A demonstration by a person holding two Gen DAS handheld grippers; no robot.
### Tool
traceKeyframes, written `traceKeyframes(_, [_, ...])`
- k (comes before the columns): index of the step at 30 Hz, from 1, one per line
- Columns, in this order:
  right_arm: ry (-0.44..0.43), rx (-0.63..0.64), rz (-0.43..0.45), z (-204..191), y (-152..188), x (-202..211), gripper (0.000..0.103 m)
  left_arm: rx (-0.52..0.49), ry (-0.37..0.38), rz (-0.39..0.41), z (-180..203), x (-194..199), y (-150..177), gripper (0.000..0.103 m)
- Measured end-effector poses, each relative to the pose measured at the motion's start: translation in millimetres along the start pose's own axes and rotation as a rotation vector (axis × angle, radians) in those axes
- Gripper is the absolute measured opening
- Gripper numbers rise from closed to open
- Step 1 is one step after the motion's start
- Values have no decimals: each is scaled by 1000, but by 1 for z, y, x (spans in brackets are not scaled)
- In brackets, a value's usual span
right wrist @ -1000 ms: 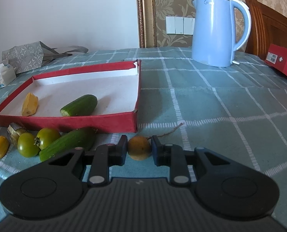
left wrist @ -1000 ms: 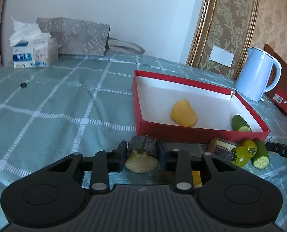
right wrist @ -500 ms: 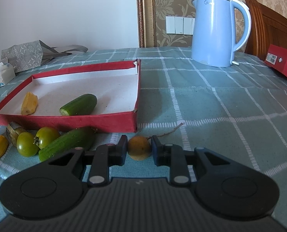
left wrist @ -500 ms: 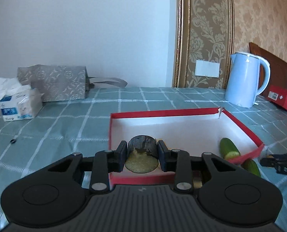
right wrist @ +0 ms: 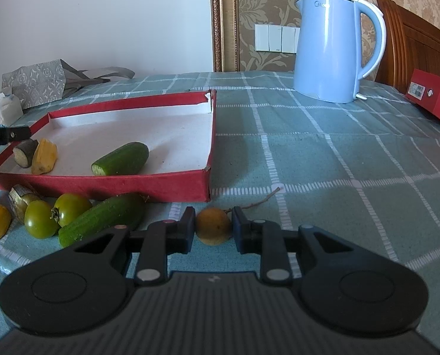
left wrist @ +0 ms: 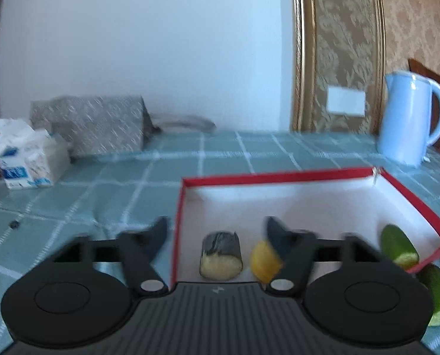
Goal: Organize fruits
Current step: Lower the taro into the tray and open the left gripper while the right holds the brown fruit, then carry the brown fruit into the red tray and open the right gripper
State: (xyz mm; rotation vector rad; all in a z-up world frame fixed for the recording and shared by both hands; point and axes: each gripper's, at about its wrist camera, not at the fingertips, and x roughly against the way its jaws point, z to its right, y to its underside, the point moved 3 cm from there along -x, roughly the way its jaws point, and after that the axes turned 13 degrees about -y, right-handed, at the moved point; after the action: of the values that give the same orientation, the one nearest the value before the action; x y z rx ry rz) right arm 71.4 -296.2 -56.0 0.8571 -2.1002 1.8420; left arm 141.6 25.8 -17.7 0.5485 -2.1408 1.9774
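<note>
Two grippers in play. My right gripper [right wrist: 213, 226], nearest me and pitched down toward the cloth, is clenched on a small round orange fruit [right wrist: 212, 226] (stemmed, light, probably soft-skinned, so I'd squeeze gently across its middle). Farther left, my left gripper [left wrist: 214, 230] is opening its jaws; the dark-skinned chunk [left wrist: 221, 256] sits free between them inside the red tray [right wrist: 101, 181], seemingly touching the yellow piece [left wrist: 263, 261], though motion blur muddies this.
</note>
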Motion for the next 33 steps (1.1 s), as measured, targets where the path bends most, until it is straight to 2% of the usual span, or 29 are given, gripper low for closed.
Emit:
traceKeyframes(6, [0,0,1,-1,0,0,25,43,-109,130,-12,37,2,86])
traceKeyframes(10, [1,1,0,-1,0,0,25,56,-90,190,-13,69,10,87])
traceKeyframes(14, [2,2,0,-1,0,0,25,34,-88,241,-8,96,23,94])
traceKeyframes(18, [5,6,-1,-1,0,0,25,8,-10,202,-4,107,36,95])
traceKeyframes(23, [10,17,14,-2,0,3,25,-8,45,157,0,107,42,95])
traceKeyframes(28, [25,33,28,-5,0,8,25,23,96,90,-4,100,44,95])
traceKeyframes(33, [42,29,53,-4,-2,18,25,62,117,63,-11,96,45,95])
